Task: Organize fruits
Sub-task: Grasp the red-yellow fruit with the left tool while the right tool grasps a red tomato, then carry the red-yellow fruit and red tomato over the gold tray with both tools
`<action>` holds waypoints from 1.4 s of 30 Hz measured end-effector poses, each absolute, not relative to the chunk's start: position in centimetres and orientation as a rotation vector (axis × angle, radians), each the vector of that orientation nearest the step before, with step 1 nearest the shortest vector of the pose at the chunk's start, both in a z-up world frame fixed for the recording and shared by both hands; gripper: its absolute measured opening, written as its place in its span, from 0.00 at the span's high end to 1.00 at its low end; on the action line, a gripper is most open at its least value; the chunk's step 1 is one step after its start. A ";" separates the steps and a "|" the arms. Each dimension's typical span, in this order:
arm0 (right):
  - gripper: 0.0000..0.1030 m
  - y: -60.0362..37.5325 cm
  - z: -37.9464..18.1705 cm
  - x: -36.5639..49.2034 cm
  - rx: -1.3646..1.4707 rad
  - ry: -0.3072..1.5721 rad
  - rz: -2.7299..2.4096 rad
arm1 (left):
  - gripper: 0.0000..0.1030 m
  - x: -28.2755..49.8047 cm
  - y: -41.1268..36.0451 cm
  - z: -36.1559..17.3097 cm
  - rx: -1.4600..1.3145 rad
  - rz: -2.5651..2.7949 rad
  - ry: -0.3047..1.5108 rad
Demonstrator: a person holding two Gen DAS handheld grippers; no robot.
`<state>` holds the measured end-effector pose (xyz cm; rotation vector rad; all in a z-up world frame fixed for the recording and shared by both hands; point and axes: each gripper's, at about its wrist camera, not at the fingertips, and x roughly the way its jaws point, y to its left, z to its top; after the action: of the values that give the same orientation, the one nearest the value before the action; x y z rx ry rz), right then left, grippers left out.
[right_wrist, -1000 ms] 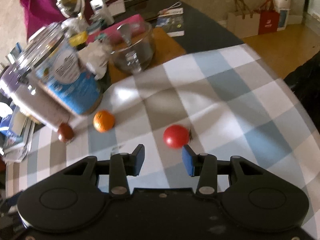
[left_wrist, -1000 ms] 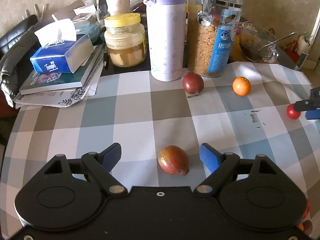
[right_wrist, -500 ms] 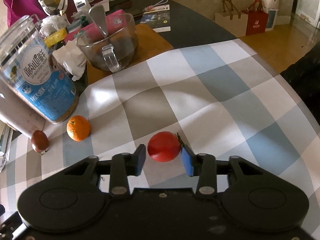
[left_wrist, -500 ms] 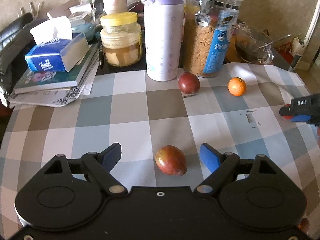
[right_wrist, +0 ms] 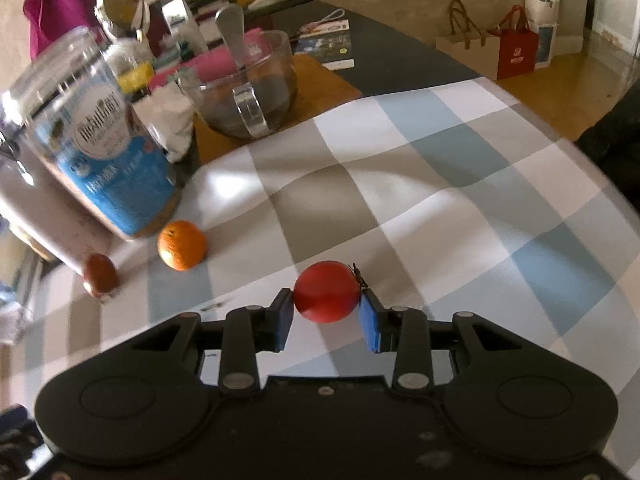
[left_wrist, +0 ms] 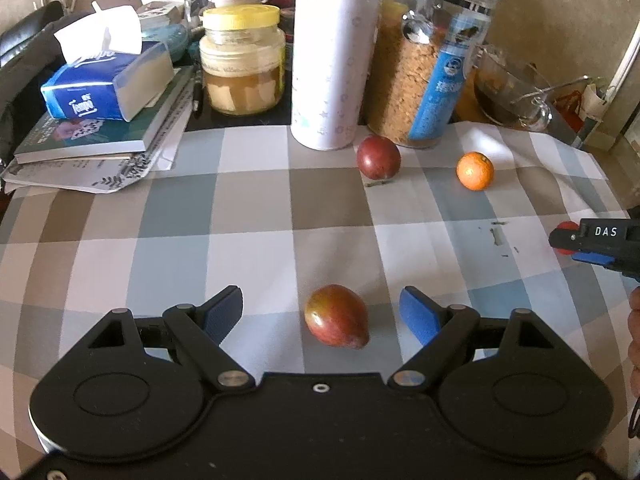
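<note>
Two grippers working fruit on a checked tablecloth (left_wrist: 256, 216).
Right gripper (right_wrist: 326, 316) pinches red tomato (right_wrist: 326, 291) for lifting; left gripper (left_wrist: 322, 314) spread wide around reddish-green fruit (left_wrist: 336, 322).

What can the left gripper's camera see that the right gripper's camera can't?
Only the left wrist view shows the pointed red-green fruit lying between the open left gripper, plus the tissue box and yellow-lidded jar. Only the right wrist view clearly shows the red tomato pinched in the right gripper, and shopping bags on the floor. Both show the orange, the dark round fruit and the checked cloth.
</note>
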<state>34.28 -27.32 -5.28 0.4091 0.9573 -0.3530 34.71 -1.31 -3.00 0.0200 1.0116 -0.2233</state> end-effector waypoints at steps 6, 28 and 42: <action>0.63 -26.0 -5.0 33.8 0.342 0.972 -0.346 | 0.16 34.6 -2.2 -3.6 0.036 -0.213 1.037; 0.64 -22.5 -5.7 31.5 0.334 0.910 -0.376 | 0.56 35.2 -1.3 -4.9 -0.020 -0.194 1.099; 0.64 -22.7 -4.2 31.3 0.337 0.895 -0.363 | 0.56 36.3 1.9 -4.5 -0.126 -0.178 1.126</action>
<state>31.27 -22.69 -4.22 0.3369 0.8951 -0.3626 36.28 1.89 -4.51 -0.1263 1.1263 -0.1776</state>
